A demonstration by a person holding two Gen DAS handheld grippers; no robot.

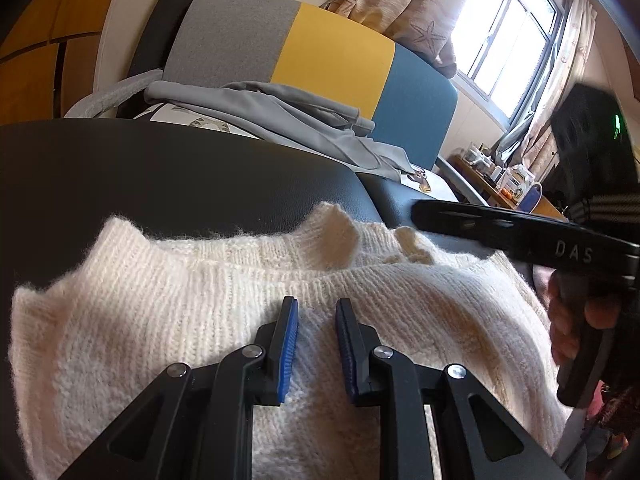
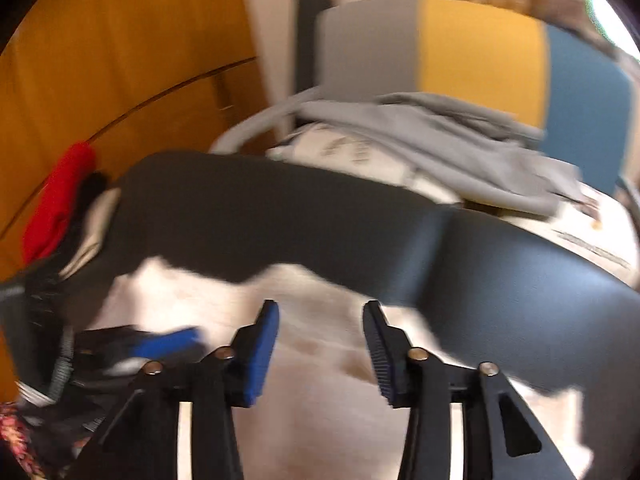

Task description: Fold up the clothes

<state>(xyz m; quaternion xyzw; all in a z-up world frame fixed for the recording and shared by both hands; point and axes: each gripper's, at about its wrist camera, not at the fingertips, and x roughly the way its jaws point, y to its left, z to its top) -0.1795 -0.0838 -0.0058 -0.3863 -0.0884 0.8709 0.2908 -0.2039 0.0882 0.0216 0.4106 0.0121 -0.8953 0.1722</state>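
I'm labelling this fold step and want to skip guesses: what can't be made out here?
- Cream sweater, left wrist view: near part hidden behind the left gripper; sleeves not traceable.
- Sweater, right wrist view: motion blur wipes out the knit.
- Right gripper: open, but contact with the sweater is unclear.
- Grey garment on the chair: bunched, type unclear.

The sweater point(image 1: 240, 320) lies on the tabletop point(image 1: 160, 172), its collar toward the far edge. The left tongs point(image 1: 317, 344) sit over its middle, just short of the collar, with the right tongs point(image 2: 320, 350) over the same sweater on its right side. Behind the tabletop a hoodie point(image 1: 288, 116) lies on a bed point(image 1: 434, 184), the headboard point(image 1: 320, 44) behind it. A window point(image 1: 508, 36) lies far right
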